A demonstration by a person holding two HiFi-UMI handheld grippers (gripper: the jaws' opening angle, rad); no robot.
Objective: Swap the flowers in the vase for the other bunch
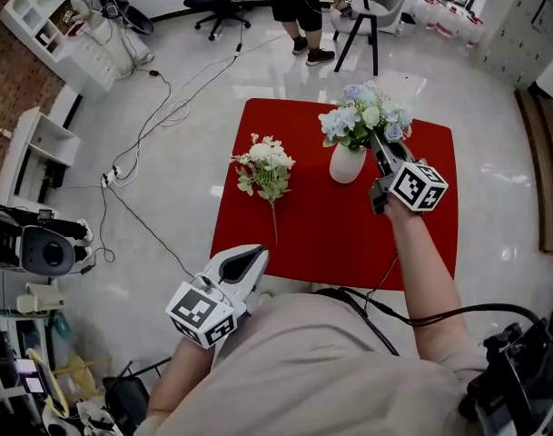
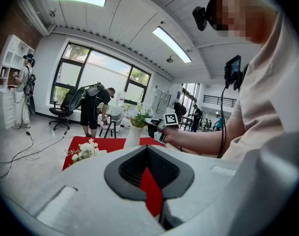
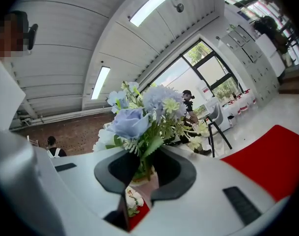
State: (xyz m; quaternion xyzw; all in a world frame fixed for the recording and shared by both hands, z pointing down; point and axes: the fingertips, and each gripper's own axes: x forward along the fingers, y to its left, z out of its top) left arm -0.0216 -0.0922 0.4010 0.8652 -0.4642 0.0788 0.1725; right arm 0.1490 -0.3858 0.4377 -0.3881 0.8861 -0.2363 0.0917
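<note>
Evidently the swap starts with emptying the vase (image 1: pixel 347 164), which stands upright on the far side of the red bench (image 1: pixel 349 234) with the blue bunch (image 1: pixel 365 116) in it. The right gripper (image 1: pixel 380 153) reaches in roughly level from the near side, its jaws clamped on the stems (image 3: pixel 145 167) just above the vase mouth. That low hold looks chosen so the blooms stay clear of the jaws and the bunch can lift out straight.

The white bunch (image 1: pixel 265 162) lies flat on the bench to the left of the vase, apart from it, stem toward the person, ready for pickup. The left gripper (image 1: pixel 255 254) hangs at the near bench edge, jaws together on nothing, probably waiting its turn. One risk: the vase is unsteadied and could tip if the stems drag.
</note>
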